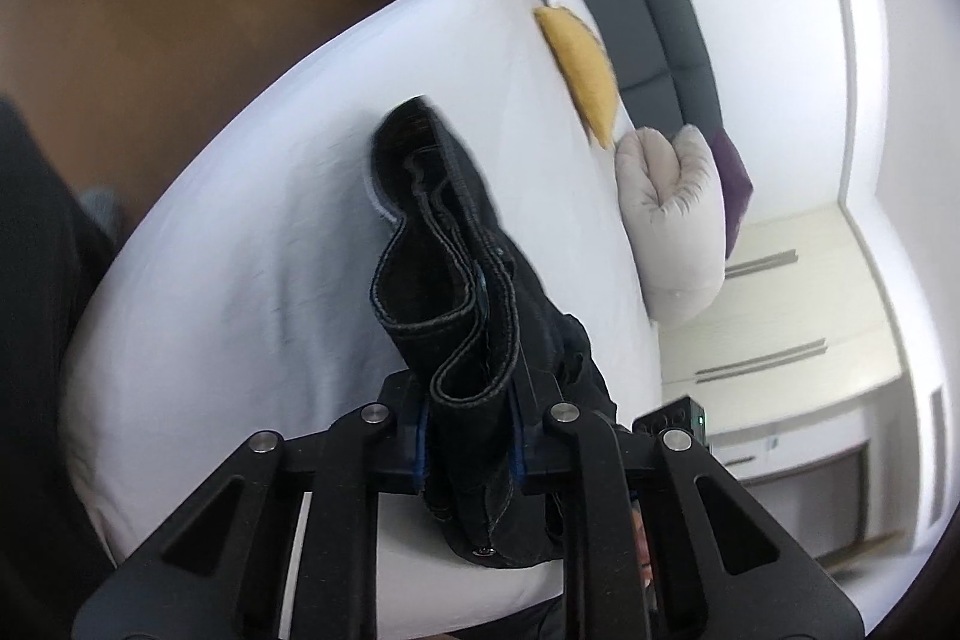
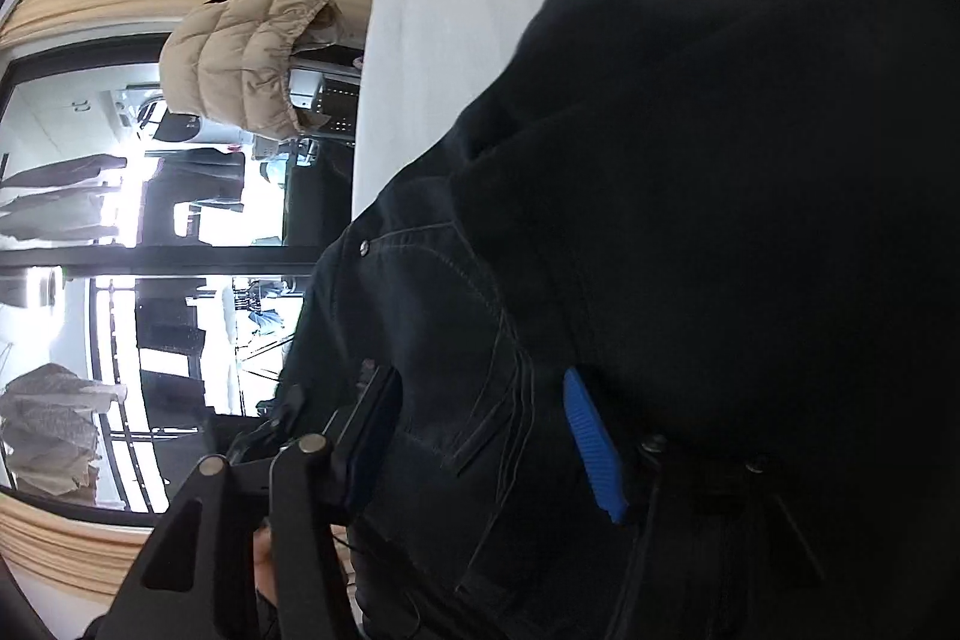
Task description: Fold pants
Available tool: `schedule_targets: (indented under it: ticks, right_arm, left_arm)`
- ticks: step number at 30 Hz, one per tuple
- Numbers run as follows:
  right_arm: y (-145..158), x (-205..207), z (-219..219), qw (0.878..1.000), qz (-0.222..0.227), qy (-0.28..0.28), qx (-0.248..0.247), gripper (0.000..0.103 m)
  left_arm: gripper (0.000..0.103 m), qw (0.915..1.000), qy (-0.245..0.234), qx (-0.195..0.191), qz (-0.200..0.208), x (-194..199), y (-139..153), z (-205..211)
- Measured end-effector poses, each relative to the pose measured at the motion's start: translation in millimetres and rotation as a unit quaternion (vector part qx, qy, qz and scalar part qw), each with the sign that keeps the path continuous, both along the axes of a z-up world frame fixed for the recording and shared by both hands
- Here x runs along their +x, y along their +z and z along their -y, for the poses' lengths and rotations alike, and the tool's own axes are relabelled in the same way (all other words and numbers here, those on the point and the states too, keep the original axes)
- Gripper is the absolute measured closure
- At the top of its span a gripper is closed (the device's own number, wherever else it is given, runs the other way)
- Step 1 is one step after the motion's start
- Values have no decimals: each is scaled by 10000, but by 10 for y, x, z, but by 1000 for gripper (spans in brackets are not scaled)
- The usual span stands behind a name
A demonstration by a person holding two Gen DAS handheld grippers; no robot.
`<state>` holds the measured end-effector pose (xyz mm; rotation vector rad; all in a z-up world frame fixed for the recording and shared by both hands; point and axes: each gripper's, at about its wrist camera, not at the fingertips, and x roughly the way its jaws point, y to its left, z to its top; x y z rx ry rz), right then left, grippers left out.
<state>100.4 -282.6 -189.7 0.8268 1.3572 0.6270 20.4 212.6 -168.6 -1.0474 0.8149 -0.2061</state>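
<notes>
1. While both tools grip fabric, the bed (image 1: 252,244), white-sheeted, lies beneath them as the largest surface.
2. The pants (image 1: 474,304), dark denim, are bunched and held above the bed; in the right wrist view they fill most of the frame (image 2: 690,220).
3. A grey pillow (image 1: 672,220) and a yellow cushion (image 1: 585,70) rest near the headboard.
4. Left tool (image 1: 468,451): pinching stitched folds of the pants.
5. Right tool (image 2: 480,436): pinching the pants near a pocket.
</notes>
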Motion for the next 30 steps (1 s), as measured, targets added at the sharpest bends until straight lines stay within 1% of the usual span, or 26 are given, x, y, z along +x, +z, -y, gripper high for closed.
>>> schedule_targets:
  ticks: [2, 6, 8, 9, 11, 13, 15, 17, 18, 19, 21, 22, 25, 27, 29, 30]
  right_arm:
    - [1, 1, -8, 10000, 64, 46, -60, 44]
    - [29, -93, -44, 9988, 427, 89, -225, 41]
    - [43, -115, -45, 9983, 527, 90, -222, 40]
    - [62, -113, -30, 9985, 501, 76, -209, 40]
    - [120, -86, 60, 9993, 353, -79, -62, 39]
    - [274, -62, 241, 9977, 553, -324, 215, 39]
    - [448, -35, 435, 9953, 655, -468, 538, 37]
    - [584, 1, 561, 9935, 742, -411, 762, 29]
    - [648, 20, 604, 9929, 799, -354, 809, 21]
    - [683, 35, 631, 9924, 821, -309, 866, 14]
    - [693, 71, 655, 9917, 783, -192, 1000, 11]
    - [678, 95, 658, 9921, 772, -123, 982, 11]
    - [608, 140, 656, 9944, 687, -47, 802, 11]
    - [578, 126, 674, 9951, 669, -51, 724, 11]
    - [564, 109, 642, 9966, 733, 30, 365, 11]
    - [546, 80, 657, 9970, 733, 54, 235, 11]
  left_arm:
    - [86, 9995, -123, 238, 148, 31, 165, 79]
    - [87, 9956, -431, 697, 460, 129, 507, 323]
    - [87, 9919, -635, 894, 633, 197, 680, 491]
    - [87, 9896, -739, 1012, 710, 225, 759, 576]
    - [87, 9819, -1010, 1338, 885, 459, 949, 887]
    - [87, 9717, -1314, 1663, 1045, 559, 1080, 1197]
    - [87, 9583, -1716, 1956, 1180, 658, 1152, 1613]
    - [87, 9447, -2076, 2210, 1246, 736, 1146, 2006]
    - [87, 9381, -2233, 2322, 1270, 764, 1118, 2186]
    - [87, 9282, -2427, 2507, 1291, 786, 1075, 2395]
    - [88, 9144, -2682, 2742, 1296, 797, 1008, 2676]
    - [88, 9074, -2827, 2826, 1298, 807, 973, 2813]
    - [88, 8807, -3155, 3276, 1326, 814, 885, 3199]
    - [88, 8725, -3276, 3388, 1294, 832, 826, 3361]
    - [88, 8625, -3356, 3550, 1319, 841, 808, 3560]
    - [88, 8591, -3387, 3598, 1333, 845, 794, 3618]
